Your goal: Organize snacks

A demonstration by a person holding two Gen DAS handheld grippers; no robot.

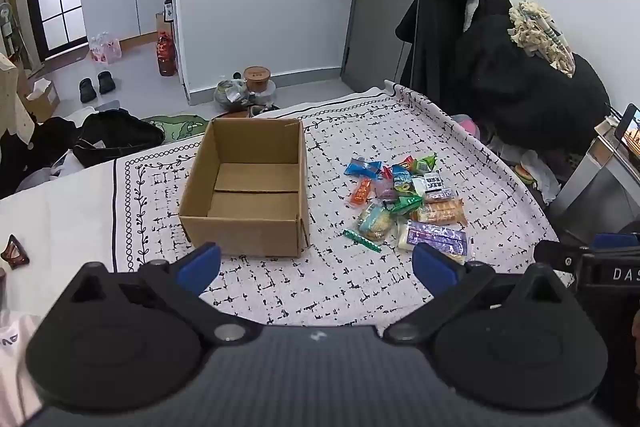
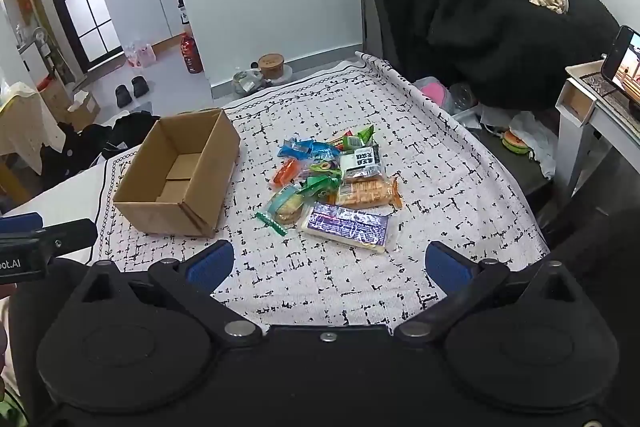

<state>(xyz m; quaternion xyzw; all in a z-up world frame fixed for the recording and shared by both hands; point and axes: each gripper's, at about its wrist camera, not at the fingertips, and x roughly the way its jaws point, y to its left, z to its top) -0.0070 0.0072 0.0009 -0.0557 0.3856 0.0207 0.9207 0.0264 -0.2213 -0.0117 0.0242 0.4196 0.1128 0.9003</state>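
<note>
Patterned cloth [image 2: 420, 187] covers the surface both grippers hang above. On the right gripper [image 2: 329, 267] the blue fingers [image 2: 210, 265] stand spread wide with nothing between them; the left gripper [image 1: 316, 263] is equally agape and empty. Just beyond the right fingers lies the purple packet [image 2: 346, 227], nearest of the snacks [image 2: 332, 179], its long axis running left to right across the gap. The right gripper is likely the nearer one to it. An empty box [image 2: 176, 175] sits left of the pile, near but apart. "DAS" and "ot.AI" are the only readable lettering on the grippers; the black-and-white packet [image 2: 360, 161] carries Chinese characters too small to read.
</note>
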